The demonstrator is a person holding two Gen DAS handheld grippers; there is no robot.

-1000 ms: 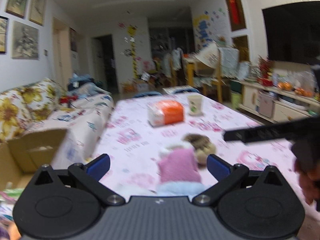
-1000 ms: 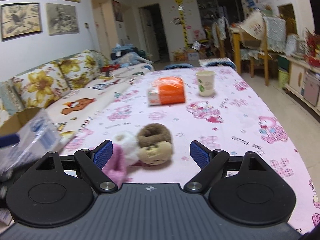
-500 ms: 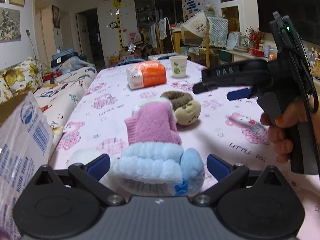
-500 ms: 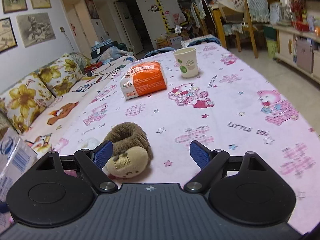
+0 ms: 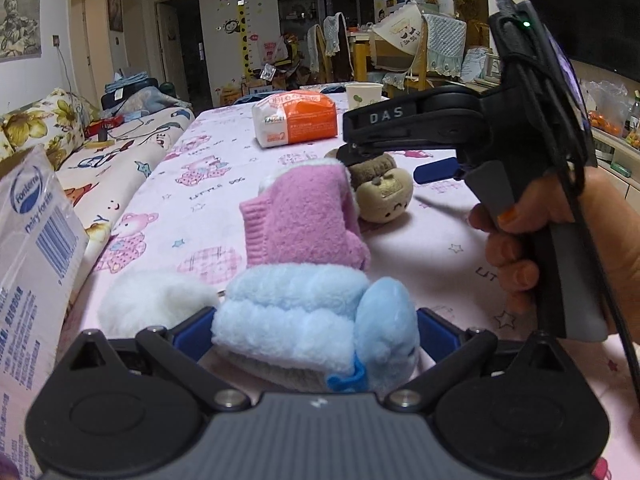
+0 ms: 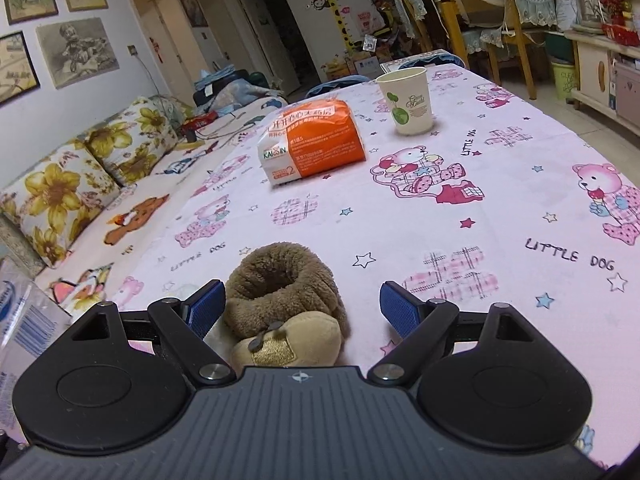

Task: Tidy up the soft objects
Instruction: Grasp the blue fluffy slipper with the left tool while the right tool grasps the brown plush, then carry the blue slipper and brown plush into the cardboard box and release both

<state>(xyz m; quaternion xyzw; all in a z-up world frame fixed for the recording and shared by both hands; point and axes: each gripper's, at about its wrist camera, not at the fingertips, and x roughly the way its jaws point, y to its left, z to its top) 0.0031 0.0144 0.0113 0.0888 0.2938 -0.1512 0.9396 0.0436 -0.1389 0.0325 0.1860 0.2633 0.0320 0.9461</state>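
Right tool (image 6: 300, 304) astride brown slipper (image 6: 280, 304)

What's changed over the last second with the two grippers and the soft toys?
Both came forward: the left hand-held gripper now brackets the blue plush, the right hand-held gripper the brown plush, jaws open. Nothing gripped yet. Orange packet and cup unmoved.

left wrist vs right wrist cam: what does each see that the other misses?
Left wrist only: the fluffy blue and pink plush item between the left gripper fingers, a white fluffy piece beside it, and the person's hand holding the right gripper from the side.

Right wrist only: the right gripper open, straddling the toy from behind.

Both: the brown plush toy, the orange and white soft pack, the white paper cup, the pink bear-print tablecloth.
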